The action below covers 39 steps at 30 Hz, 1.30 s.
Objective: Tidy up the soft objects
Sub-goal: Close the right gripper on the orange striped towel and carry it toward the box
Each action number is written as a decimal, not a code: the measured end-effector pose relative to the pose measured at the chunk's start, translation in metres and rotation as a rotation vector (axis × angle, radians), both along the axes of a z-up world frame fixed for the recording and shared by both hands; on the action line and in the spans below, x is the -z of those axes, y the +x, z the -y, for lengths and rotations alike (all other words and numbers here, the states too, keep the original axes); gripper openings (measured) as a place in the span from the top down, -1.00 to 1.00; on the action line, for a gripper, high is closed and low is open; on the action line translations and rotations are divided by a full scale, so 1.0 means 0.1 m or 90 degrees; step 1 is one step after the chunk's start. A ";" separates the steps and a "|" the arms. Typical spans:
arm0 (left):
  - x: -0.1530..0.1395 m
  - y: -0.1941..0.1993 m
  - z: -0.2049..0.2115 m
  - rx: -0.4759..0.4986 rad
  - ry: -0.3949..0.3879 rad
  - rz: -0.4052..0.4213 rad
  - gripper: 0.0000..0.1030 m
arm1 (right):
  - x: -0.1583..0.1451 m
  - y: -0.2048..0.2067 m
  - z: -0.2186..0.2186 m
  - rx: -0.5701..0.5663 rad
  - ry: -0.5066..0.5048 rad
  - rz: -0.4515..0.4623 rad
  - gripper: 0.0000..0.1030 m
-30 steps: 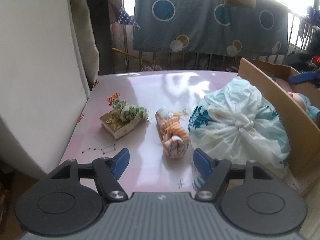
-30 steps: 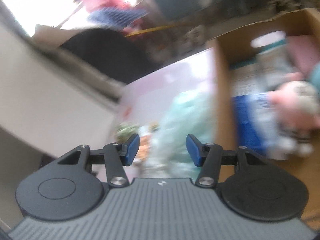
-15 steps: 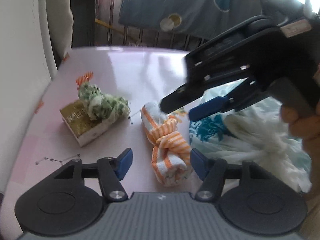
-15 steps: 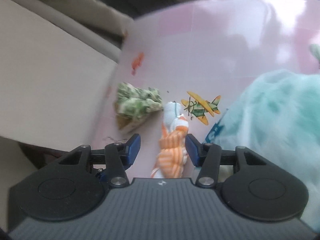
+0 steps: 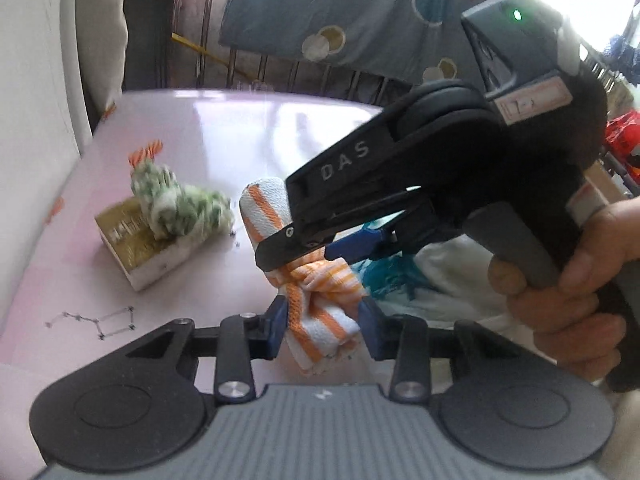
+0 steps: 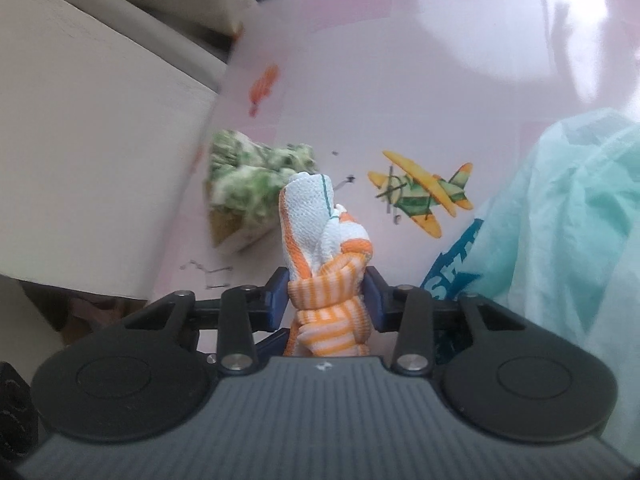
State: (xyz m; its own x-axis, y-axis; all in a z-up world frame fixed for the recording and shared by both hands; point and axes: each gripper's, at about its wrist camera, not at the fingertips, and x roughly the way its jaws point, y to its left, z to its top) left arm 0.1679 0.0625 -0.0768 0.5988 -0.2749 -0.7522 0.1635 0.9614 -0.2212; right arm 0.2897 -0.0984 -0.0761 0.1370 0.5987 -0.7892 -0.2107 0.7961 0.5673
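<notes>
An orange-and-white striped knotted cloth (image 5: 316, 300) lies on the pink table (image 5: 200, 128). My left gripper (image 5: 323, 330) has its jaws closing, and the blue pads press the cloth's near end from both sides. My right gripper (image 5: 300, 256) comes in from the right, held by a hand (image 5: 560, 292), and its jaws are closing on the knot in the middle. In the right wrist view the striped cloth (image 6: 316, 220) stands up between the right gripper (image 6: 327, 302), whose pads touch the knot.
A green-and-white knotted cloth (image 5: 180, 204) rests on a gold box (image 5: 136, 248) to the left. A pale turquoise plastic bag (image 6: 560, 220) bulges at the right. A white panel (image 5: 36, 120) flanks the table's left edge. A blue spotted blanket (image 5: 340, 8) hangs behind.
Both grippers came down onto the striped cloth and narrowed their jaws around it. The right gripper swung in from the cardboard box at the right. The cloth's far end now lifts upright.
</notes>
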 end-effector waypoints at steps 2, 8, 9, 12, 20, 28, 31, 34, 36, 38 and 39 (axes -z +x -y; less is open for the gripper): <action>-0.17 -0.10 0.03 0.004 0.003 0.023 0.23 | -0.13 -0.07 0.08 0.007 0.029 0.012 0.26; -0.73 -0.42 0.36 0.040 0.018 0.106 0.22 | -0.70 -0.39 0.59 0.040 0.107 0.069 0.26; -0.81 -0.47 0.45 0.049 0.017 0.117 0.22 | -0.80 -0.45 0.71 0.047 0.117 0.079 0.26; -1.02 -0.60 0.73 0.086 0.004 0.144 0.22 | -1.04 -0.66 1.09 0.070 0.134 0.117 0.27; -1.04 -0.73 1.53 0.191 -0.040 0.114 -0.23 | -1.37 -1.32 2.58 0.209 0.116 0.188 0.27; -0.77 -0.75 1.67 0.182 -0.013 0.073 -0.24 | -1.52 -1.62 3.81 0.275 -0.088 0.247 0.27; -0.72 -0.76 1.52 0.155 -0.007 0.065 -0.26 | -1.38 -1.57 3.98 0.244 -0.182 0.236 0.26; -0.69 -0.76 1.34 0.120 -0.002 0.054 -0.26 | -1.16 -1.46 4.02 0.209 -0.244 0.209 0.26; -0.69 -0.78 1.20 0.097 -0.002 0.046 -0.26 | -0.94 -1.38 4.04 0.188 -0.266 0.170 0.25; -0.67 -0.76 1.07 0.078 -0.002 0.039 -0.26 | -0.73 -1.33 3.99 0.163 -0.301 0.142 0.22; -0.66 -0.77 1.02 0.071 -0.001 0.037 -0.26 | -0.65 -1.31 3.98 0.152 -0.319 0.128 0.22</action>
